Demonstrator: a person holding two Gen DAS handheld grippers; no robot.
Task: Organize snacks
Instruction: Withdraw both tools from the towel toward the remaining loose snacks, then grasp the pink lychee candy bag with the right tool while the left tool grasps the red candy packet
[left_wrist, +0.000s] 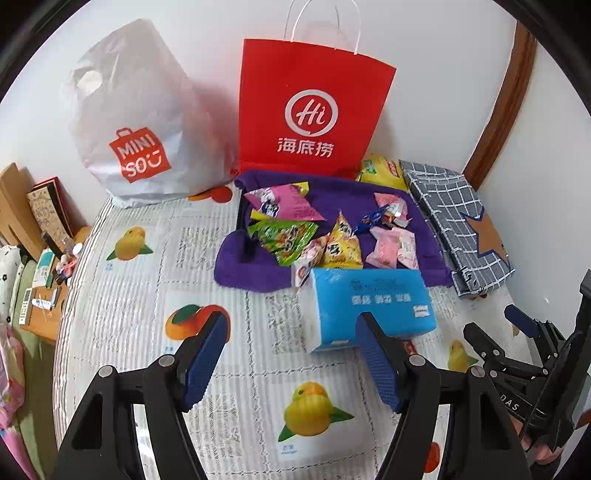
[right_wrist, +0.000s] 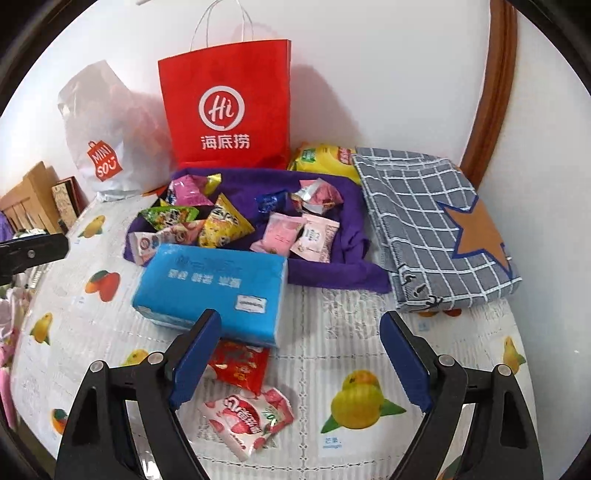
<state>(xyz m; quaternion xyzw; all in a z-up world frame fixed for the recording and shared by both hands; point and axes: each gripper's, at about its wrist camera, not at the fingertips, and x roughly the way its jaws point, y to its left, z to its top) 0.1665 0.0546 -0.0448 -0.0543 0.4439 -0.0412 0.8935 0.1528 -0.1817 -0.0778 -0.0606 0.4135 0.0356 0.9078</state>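
Observation:
Several small snack packets (left_wrist: 306, 229) (right_wrist: 229, 218) lie on a purple cloth (left_wrist: 369, 195) (right_wrist: 332, 266) in the middle of the table. A blue tissue pack (left_wrist: 369, 306) (right_wrist: 218, 291) lies in front of it. A red snack packet (right_wrist: 242, 363) and a pink-and-white one (right_wrist: 247, 417) lie near the front, by my right gripper's left finger. A yellow bag (left_wrist: 380, 170) (right_wrist: 325, 158) lies behind the cloth. My left gripper (left_wrist: 295, 354) is open and empty above the table. My right gripper (right_wrist: 299, 354) is open and empty; it also shows at the right of the left wrist view (left_wrist: 517, 332).
A red paper bag (left_wrist: 314, 110) (right_wrist: 229, 110) and a white Miniso plastic bag (left_wrist: 140, 122) (right_wrist: 99, 140) stand against the wall. A folded grey checked cloth (left_wrist: 458, 225) (right_wrist: 436, 229) lies at the right. The fruit-print table cover (left_wrist: 147, 295) ends at the left, beside a cluttered wooden shelf (left_wrist: 40, 295).

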